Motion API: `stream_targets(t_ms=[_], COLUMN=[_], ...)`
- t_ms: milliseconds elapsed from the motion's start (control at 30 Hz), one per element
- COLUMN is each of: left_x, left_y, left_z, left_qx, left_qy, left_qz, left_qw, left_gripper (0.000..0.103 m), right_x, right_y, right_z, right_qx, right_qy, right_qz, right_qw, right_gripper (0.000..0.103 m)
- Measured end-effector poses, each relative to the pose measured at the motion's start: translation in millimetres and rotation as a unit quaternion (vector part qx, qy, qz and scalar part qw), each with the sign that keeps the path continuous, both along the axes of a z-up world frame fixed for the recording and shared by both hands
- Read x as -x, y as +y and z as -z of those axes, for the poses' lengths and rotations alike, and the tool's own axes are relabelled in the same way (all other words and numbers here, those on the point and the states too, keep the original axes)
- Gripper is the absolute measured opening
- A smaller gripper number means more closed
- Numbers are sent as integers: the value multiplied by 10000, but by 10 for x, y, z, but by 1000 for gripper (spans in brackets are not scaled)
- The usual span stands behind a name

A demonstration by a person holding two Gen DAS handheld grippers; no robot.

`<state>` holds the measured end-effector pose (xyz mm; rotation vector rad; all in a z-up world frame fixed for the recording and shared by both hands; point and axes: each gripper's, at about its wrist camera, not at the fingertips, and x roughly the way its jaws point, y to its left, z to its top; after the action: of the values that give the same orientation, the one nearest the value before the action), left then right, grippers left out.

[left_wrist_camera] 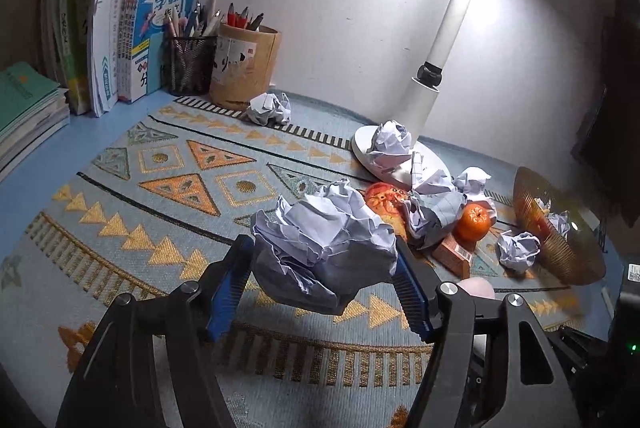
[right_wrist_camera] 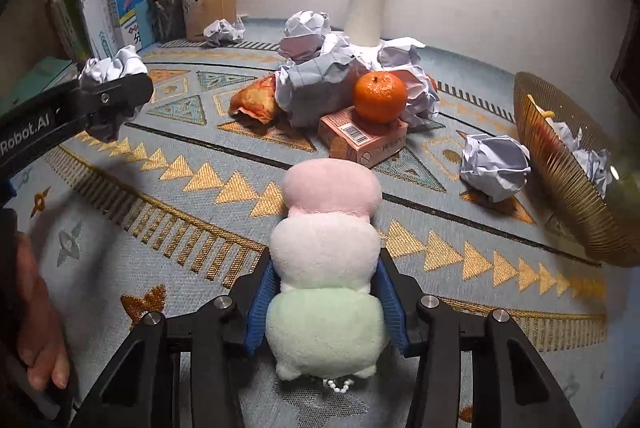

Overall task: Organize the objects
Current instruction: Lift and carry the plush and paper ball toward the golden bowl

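Crumpled white paper ball point(left_wrist_camera: 324, 244), deeply creased and shadowed underneath, sits pinched between the blue pads of the left claw point(left_wrist_camera: 325, 270), lifted above the patterned cloth point(left_wrist_camera: 120, 228) on the worktop. Right claw point(right_wrist_camera: 325, 304) squeezes a plush toy point(right_wrist_camera: 326, 268) of stacked pink, white and green lumps above that cloth.

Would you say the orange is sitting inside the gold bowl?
No, the orange rests on the pink box, apart from the gold bowl.
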<state>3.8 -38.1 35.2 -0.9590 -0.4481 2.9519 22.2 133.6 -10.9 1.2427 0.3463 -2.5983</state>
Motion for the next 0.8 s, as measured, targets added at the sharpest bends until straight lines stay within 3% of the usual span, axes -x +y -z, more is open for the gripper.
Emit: stream_targets(t_ms=[100, 167, 267, 433, 500, 600, 800], left_x=[-16, -37, -39, -38, -52, -46, -29], left_y=[26, 77, 187, 265, 242, 207, 231], left_z=[-4, -17, -28, -32, -43, -39, -29], left_qx=[42, 203, 518, 716, 668, 627, 634], left_qy=[37, 78, 77, 66, 112, 102, 59], left_qz=[22, 27, 64, 177, 165, 81, 134], left_qw=[10000, 9998, 9986, 9973, 9976, 9979, 9979], left_gripper=[66, 66, 66, 67, 67, 67, 67], right_x=[-66, -186, -337, -392, -414, -455, -325], right_y=[254, 481, 819, 1266, 1182, 969, 1220], right_z=[-83, -187, -288, -155, -180, -132, -115], right_qx=[739, 1078, 782, 491, 435, -61, 562], right_qy=[-72, 169, 588, 571, 657, 692, 393], right_qz=[-192, -259, 1, 408, 271, -68, 240], right_qw=[9971, 9937, 9952, 9963, 9965, 9976, 9974], right_gripper=[46, 46, 46, 47, 47, 47, 47])
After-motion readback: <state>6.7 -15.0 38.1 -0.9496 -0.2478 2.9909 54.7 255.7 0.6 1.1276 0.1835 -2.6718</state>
